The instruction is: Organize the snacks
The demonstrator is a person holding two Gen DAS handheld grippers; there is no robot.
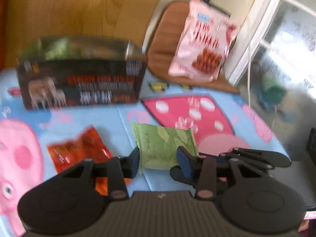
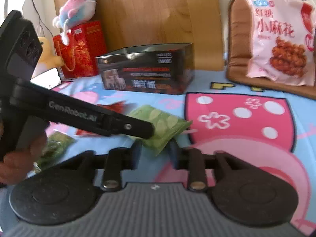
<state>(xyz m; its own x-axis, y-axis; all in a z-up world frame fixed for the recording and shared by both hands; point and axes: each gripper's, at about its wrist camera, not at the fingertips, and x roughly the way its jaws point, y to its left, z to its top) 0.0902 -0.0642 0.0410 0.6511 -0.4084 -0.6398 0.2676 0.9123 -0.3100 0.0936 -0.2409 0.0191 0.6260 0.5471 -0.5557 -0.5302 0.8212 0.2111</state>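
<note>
A green snack packet [image 1: 165, 144] lies on the cartoon-print blue table cover. My left gripper [image 1: 159, 161] straddles its near end, jaws open, one pad on each side. The packet also shows in the right wrist view [image 2: 164, 126], where my right gripper [image 2: 156, 155] is open with the packet's near corner between its pads. The left gripper's body [image 2: 83, 116] crosses that view from the left. A red packet [image 1: 83, 150] lies left of the green one. An open dark box [image 1: 79, 79] stands behind, with green packets inside.
A large pink snack bag [image 2: 280, 35] leans on a brown chair cushion [image 2: 237, 45] at the back right. A red gift bag [image 2: 79, 49] and plush toys [image 2: 75, 9] stand at the back left. Another green packet [image 2: 55, 150] lies near left.
</note>
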